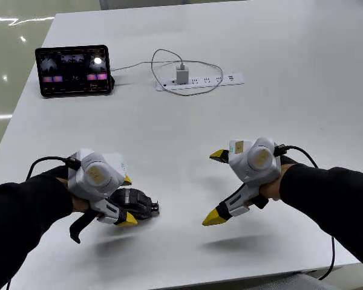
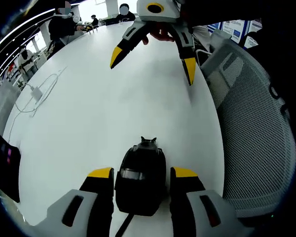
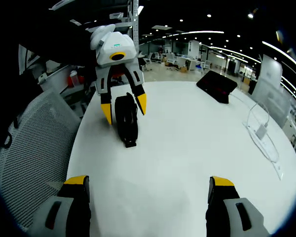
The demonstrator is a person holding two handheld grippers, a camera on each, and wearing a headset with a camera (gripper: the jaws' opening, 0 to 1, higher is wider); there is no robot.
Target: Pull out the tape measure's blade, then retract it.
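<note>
A broad white counter [image 1: 187, 139] carries everything. At its near edge, the right grey-and-white, yellow-tipped tool [image 1: 215, 187] hovers with its jaws spread wide and nothing between them. The matching left tool [image 1: 127, 199] faces it, its jaws straddling the task's thing close on either side; whether they actually press on it cannot be told. A black tablet with a lit screen [image 1: 74, 70] stands at the far left, near a white power strip with a plugged-in charger and looped cable [image 1: 199, 81]. The black tape measure [image 1: 139, 204] rests on the counter between the left tool's jaws.
</note>
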